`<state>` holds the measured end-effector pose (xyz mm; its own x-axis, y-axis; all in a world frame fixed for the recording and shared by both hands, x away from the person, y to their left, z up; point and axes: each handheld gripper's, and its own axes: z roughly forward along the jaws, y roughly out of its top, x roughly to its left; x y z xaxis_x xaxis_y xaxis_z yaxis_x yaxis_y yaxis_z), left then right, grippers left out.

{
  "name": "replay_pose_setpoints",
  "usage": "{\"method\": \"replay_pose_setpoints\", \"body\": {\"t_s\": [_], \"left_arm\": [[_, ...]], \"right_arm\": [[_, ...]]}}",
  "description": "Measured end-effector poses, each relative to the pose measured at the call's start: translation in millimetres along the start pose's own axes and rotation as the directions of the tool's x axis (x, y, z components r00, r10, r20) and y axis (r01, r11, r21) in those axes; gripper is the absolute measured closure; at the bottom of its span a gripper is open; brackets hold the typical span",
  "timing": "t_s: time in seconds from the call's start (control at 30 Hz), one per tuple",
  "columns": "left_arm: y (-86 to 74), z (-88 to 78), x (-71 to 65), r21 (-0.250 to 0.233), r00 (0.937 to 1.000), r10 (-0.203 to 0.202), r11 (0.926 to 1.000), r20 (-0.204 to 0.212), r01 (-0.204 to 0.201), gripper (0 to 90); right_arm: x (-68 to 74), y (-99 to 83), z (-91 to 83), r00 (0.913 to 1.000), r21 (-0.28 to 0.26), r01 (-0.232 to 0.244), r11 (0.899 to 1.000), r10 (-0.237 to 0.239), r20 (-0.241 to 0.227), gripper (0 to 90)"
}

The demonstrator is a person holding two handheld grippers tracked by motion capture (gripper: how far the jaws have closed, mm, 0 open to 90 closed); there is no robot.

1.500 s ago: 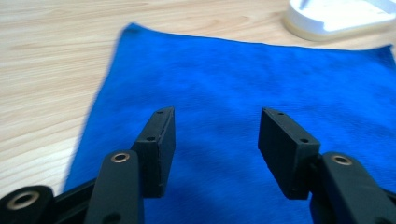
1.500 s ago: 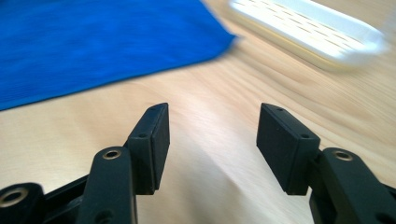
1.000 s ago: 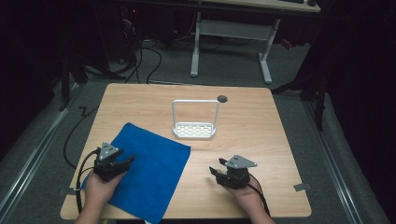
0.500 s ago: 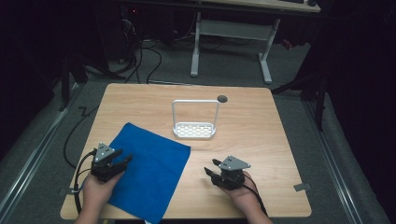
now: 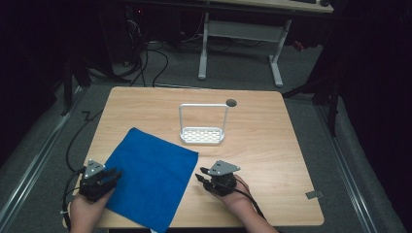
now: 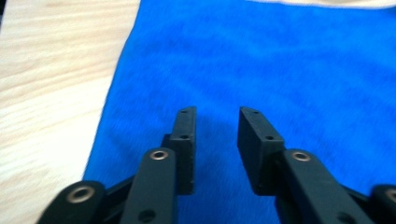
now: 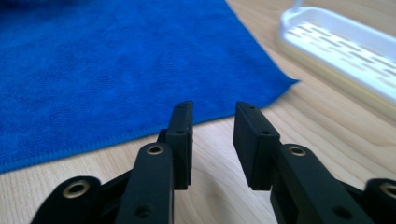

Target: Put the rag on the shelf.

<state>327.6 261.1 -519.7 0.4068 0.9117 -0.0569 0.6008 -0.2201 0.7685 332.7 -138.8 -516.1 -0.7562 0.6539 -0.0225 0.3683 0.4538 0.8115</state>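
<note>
A blue cloth (image 5: pixel 150 174) lies flat on the near left of the wooden table (image 5: pixel 262 131). My left gripper (image 5: pixel 111 176) is over the cloth's left edge, and its fingertips (image 6: pixel 186 122) hover above the blue fabric (image 6: pixel 280 65) with a gap between them. My right gripper (image 5: pixel 200 174) sits just right of the cloth and points at it; its jaws (image 7: pixel 212 112) are over bare wood, short of the cloth's hem (image 7: pixel 140 128). Both pairs of jaws have just been closing, with nothing pinched between them.
A white wire-handled rack (image 5: pixel 203 133) stands at the table's middle, its slotted tray (image 7: pixel 341 51) lying right of the cloth's corner. A round hole (image 5: pixel 231 102) is in the tabletop behind it. Cables trail on the floor beyond the table.
The right gripper has slid left toward the cloth's edge. The left gripper has shifted left and nearer the front edge. Both pairs of jaws stand narrower than before.
</note>
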Motion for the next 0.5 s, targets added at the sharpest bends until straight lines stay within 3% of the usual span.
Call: {"method": "replay_pose_setpoints", "body": {"t_s": [0.3, 0.5], "left_arm": [[-18.2, -7.8, -1.1, 0.076, 0.9998, 0.005, 0.9971, -0.021, -0.003, 85.4], [-20.3, -9.5, -3.3, 0.079, 0.9996, 0.02, 0.9967, -0.021, -0.019, 88.7]], "right_arm": [[12.3, 18.3, 33.0, 0.9963, 0.035, 0.042, 0.998, -0.04, -0.076, 85.4], [13.1, 17.0, 47.2, 0.995, 0.09, 0.048, 0.995, -0.04, -0.092, 88.5]]}}
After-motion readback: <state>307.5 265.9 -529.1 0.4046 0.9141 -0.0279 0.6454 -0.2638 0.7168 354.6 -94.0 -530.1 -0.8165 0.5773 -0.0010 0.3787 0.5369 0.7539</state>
